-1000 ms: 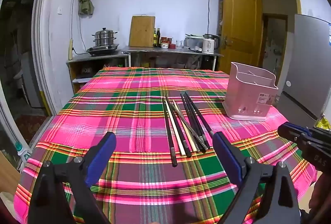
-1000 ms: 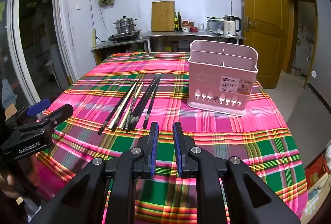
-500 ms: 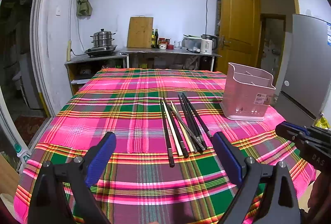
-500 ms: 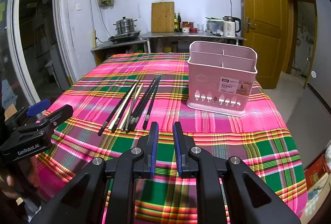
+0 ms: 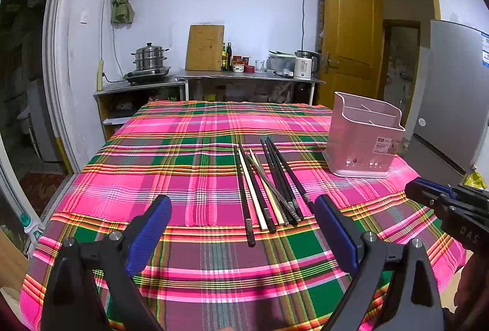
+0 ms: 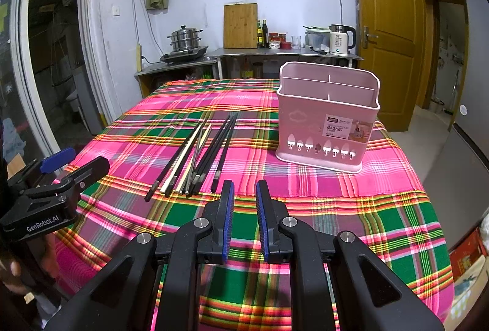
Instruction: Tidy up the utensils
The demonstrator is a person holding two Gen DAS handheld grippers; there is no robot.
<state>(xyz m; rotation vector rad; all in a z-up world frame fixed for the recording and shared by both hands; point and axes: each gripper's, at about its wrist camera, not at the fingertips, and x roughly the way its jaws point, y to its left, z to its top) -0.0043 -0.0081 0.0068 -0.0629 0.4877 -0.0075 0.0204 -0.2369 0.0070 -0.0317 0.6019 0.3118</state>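
Home kitchen: steamer pot (image 5: 149, 56) on stove, cutting board (image 5: 204, 48), electric kettle (image 5: 304, 64) on steel counter (image 5: 250, 79), fridge (image 5: 452, 104), plaid-clothed table (image 5: 189, 166).

Woven plaid tablecloth (image 5: 183, 166), glossy pink plastic basket (image 6: 324, 129), smooth dark and pale chopsticks (image 5: 269, 184).

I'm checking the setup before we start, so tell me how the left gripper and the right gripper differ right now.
The left gripper has its fingers spread wide, while the right gripper shows only a narrow gap between its blue pads. The left gripper points at the near ends of the chopsticks; the right gripper points between the chopsticks and the pink basket. Both hover above the plaid tablecloth and hold nothing.
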